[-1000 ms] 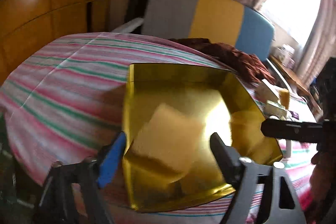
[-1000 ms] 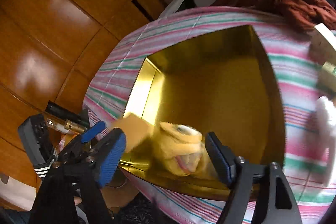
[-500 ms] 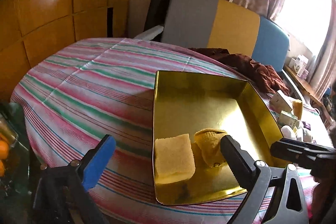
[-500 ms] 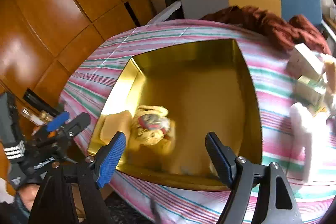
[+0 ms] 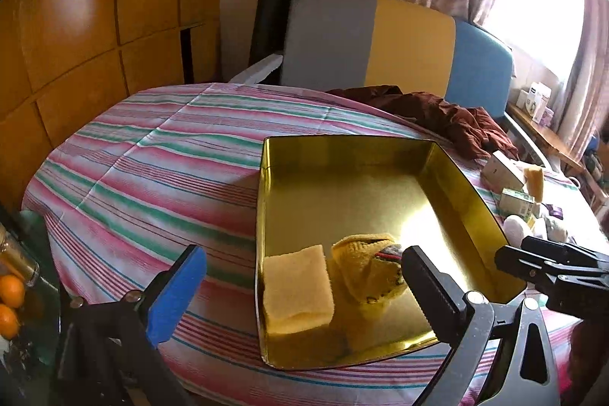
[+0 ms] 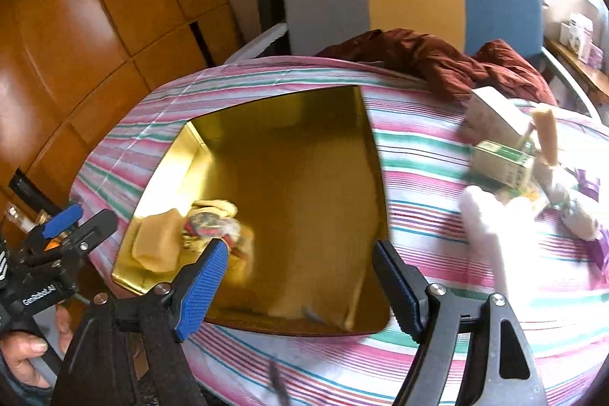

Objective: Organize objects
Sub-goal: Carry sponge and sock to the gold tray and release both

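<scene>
At the far left of the left wrist view, oranges (image 5: 9, 303) sit low beside the edge of the surface (image 5: 152, 155), which is covered by a pink, green and white striped cloth. The left gripper (image 5: 300, 286) hangs over the near edge with its jaws spread wide; they have just been opening, and nothing is pressed between them. Between and beyond its fingers lies the gold tray (image 5: 342, 147), open side up on the cloth. In the tray's near left corner rests a pale yellow sponge block (image 5: 297, 288), and touching its right side is a crumpled yellow knitted cloth (image 5: 365, 265) with a patch of red and dark pattern. Behind the tray a dark red garment (image 5: 449, 117) lies heaped at the far edge of the surface, in front of a chair back (image 5: 380, 40) in grey, yellow and blue panels. To the right of the tray stands a cluster of small boxes (image 5: 506, 177) and soft white items, blurred. At the right edge the right gripper (image 5: 548, 265) reaches in.

In the right wrist view, a hand (image 6: 26, 352) grasps the left gripper's handle at lower left. The right gripper (image 6: 300, 273) hovers over the tray's near edge, jaws apart and holding nothing.
</scene>
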Available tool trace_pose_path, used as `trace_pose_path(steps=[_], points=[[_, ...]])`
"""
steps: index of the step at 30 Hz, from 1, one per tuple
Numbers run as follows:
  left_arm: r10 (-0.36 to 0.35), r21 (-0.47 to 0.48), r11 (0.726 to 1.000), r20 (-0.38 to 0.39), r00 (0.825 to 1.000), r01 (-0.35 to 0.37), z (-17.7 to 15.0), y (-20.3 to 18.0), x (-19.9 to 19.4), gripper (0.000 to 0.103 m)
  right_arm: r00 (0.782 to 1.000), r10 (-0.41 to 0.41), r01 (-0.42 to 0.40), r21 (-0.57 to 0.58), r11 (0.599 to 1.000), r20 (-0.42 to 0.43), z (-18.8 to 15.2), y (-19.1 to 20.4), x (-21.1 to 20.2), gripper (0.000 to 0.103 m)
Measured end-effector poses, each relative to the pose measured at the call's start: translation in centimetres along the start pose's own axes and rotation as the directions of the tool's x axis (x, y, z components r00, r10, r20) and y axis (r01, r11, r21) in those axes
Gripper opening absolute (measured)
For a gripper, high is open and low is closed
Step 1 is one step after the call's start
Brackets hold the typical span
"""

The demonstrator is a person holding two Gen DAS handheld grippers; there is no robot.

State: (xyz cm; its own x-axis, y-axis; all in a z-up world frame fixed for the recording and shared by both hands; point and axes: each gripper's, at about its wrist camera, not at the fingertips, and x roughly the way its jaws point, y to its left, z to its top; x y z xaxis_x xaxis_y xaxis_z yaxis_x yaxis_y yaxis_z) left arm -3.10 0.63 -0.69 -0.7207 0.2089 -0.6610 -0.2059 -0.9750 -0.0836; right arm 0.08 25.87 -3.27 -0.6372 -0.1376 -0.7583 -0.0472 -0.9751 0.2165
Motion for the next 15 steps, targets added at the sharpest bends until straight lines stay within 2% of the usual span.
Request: trace_pose_path(steps=[8,15], points=[[-0.024,0.049,0.999,-0.004,1.000,0.024,0.2,-2.0,-0.2,0.102,0.998,-0.061,0.059,0.042,0.997,0.031,-0.4,-3.4,-1.5,0.079],[-0.059,0.094,0.994,-0.030,0.998,0.061,-0.2,-3.9,0.2,0.103,0.992,-0.123,0.122,0.074,0.990,0.020,-0.8,-7.3,-2.4,0.080]])
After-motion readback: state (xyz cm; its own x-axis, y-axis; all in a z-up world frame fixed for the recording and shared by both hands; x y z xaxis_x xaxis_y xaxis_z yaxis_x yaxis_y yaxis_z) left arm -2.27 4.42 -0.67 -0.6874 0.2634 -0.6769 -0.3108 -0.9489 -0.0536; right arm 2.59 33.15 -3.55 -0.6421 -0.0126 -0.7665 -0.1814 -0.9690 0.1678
